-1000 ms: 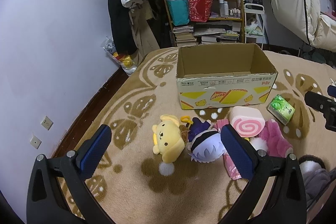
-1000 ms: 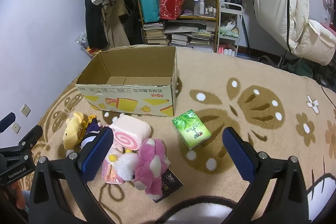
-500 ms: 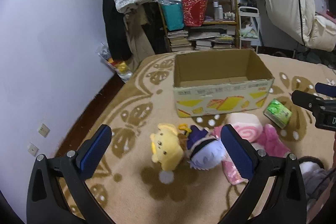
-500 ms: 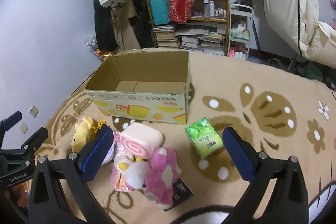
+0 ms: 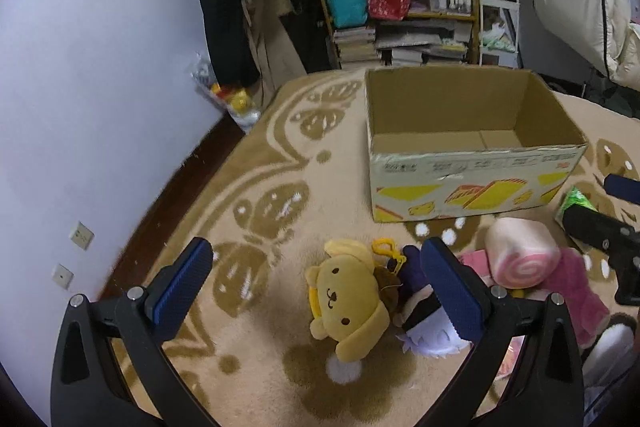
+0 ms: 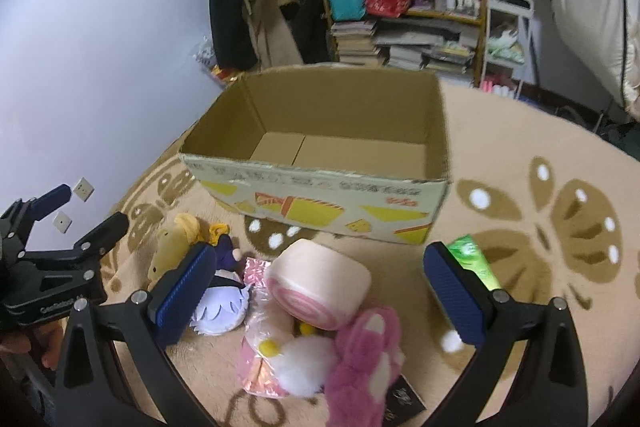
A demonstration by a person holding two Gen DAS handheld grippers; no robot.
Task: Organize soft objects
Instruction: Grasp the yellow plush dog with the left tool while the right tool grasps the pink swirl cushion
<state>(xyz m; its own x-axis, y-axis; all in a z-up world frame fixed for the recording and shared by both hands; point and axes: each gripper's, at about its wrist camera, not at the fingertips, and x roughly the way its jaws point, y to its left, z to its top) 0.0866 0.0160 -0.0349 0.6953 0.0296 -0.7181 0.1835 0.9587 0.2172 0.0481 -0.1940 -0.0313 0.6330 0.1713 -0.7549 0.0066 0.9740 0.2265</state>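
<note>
Left gripper: jaws spread, empty, now lowered closer over yellow dog plush on rug. Right gripper: spread, empty, nearer pink swirl-roll plush. Cardboard box: empty; pickup likely imminent.

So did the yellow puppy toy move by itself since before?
No. The yellow puppy toy still lies in front of the cardboard box's left corner, beside the purple doll; only the camera came closer.

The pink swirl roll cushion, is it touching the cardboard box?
Apart. In the right wrist view a strip of carpet shows between the pink swirl roll cushion and the front wall of the cardboard box; the left wrist view shows the same gap.
</note>
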